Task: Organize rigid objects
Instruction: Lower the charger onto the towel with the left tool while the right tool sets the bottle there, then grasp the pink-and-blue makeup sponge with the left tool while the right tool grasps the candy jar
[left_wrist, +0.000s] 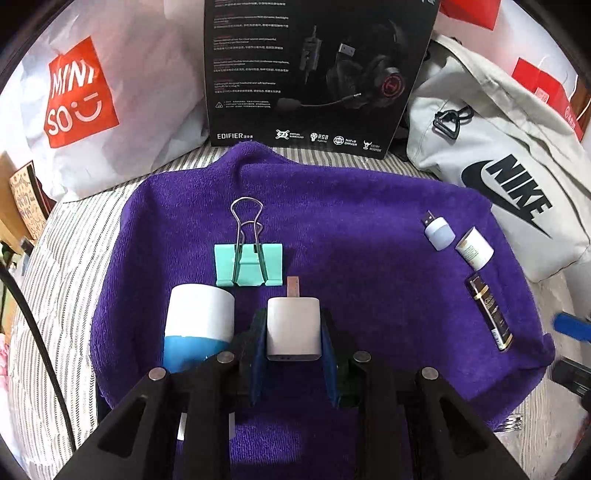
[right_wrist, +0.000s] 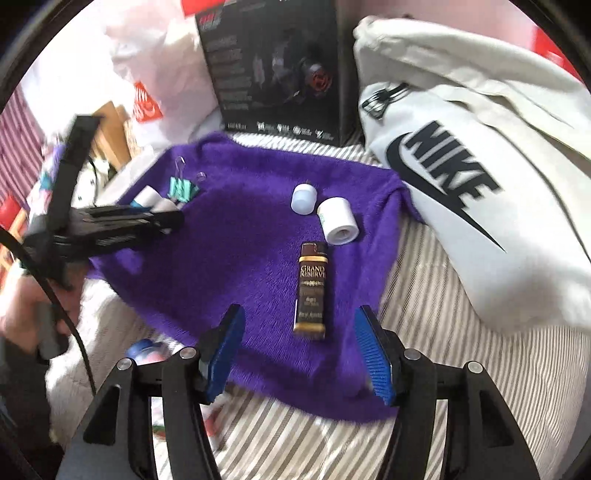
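Observation:
My left gripper is shut on a white plug adapter, held just above the purple towel. Beside it on the left stands a white and blue cylinder, with a mint binder clip behind it. At the towel's right side lie a small white USB light, a little white jar and a brown lighter. My right gripper is open just behind the brown lighter, which lies flat on the towel, untouched. The USB light and jar lie beyond it.
A black headset box stands behind the towel, between a white shopping bag and a grey Nike bag. Striped bedding surrounds the towel. A person's hand holds the left gripper's handle.

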